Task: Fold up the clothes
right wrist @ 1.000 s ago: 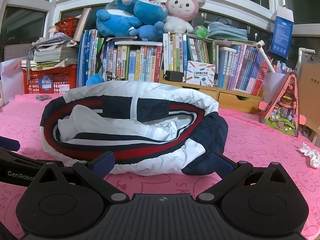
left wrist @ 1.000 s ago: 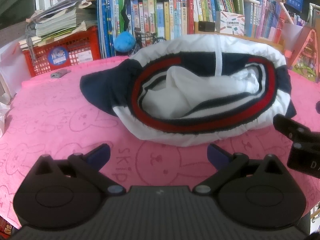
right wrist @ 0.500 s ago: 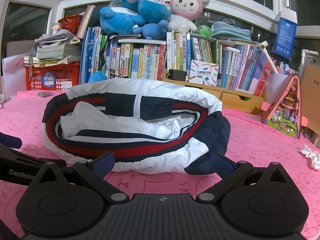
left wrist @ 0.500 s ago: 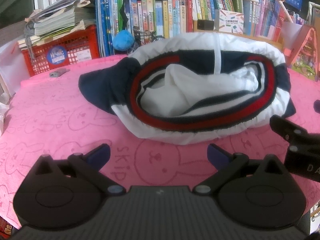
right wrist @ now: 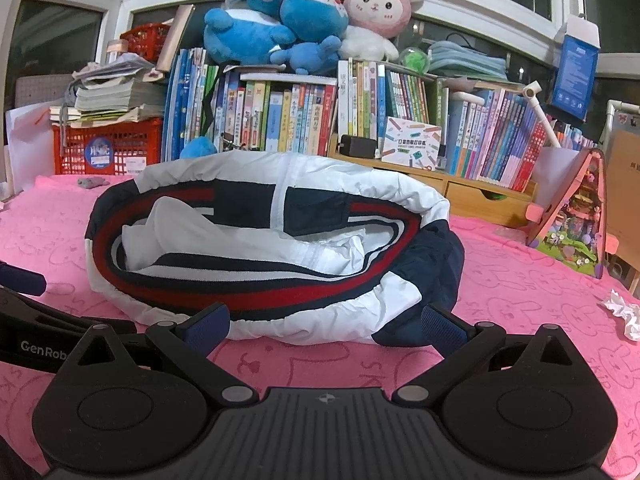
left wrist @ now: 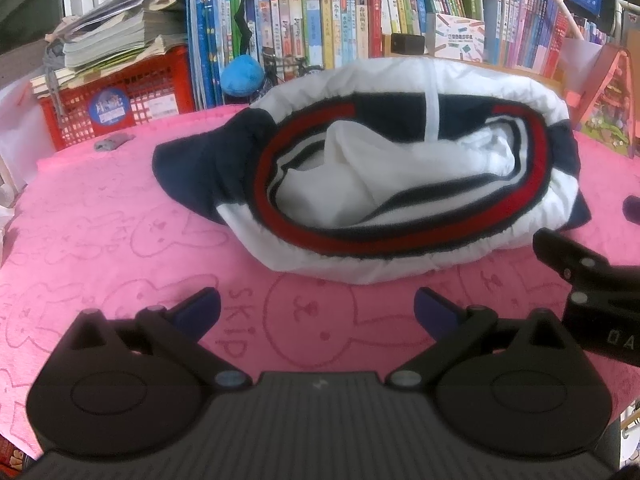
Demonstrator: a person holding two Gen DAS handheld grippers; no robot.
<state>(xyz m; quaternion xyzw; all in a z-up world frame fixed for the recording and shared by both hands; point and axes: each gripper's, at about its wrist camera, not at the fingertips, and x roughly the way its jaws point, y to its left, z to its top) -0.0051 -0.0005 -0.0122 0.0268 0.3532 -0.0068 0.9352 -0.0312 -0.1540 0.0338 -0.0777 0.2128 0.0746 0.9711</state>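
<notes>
A white, navy and red jacket (left wrist: 400,184) lies in a rounded heap on the pink towel (left wrist: 100,240), its elastic hem facing me; it also shows in the right wrist view (right wrist: 272,248). My left gripper (left wrist: 316,308) is open and empty, a short way in front of the hem. My right gripper (right wrist: 326,320) is open and empty, its blue-padded fingertips (right wrist: 208,322) right at the near edge of the jacket. The right gripper's body (left wrist: 592,292) shows at the right of the left wrist view, and the left gripper's body (right wrist: 36,332) at the left of the right wrist view.
A row of books (right wrist: 300,116) with plush toys (right wrist: 280,28) on top stands behind the table. A red basket (left wrist: 116,100) with stacked papers is at the back left. A pink toy house (right wrist: 572,216) and a crumpled tissue (right wrist: 624,312) are at the right.
Both grippers have edged slightly closer to the jacket and sit a little lower. The jacket has not moved.
</notes>
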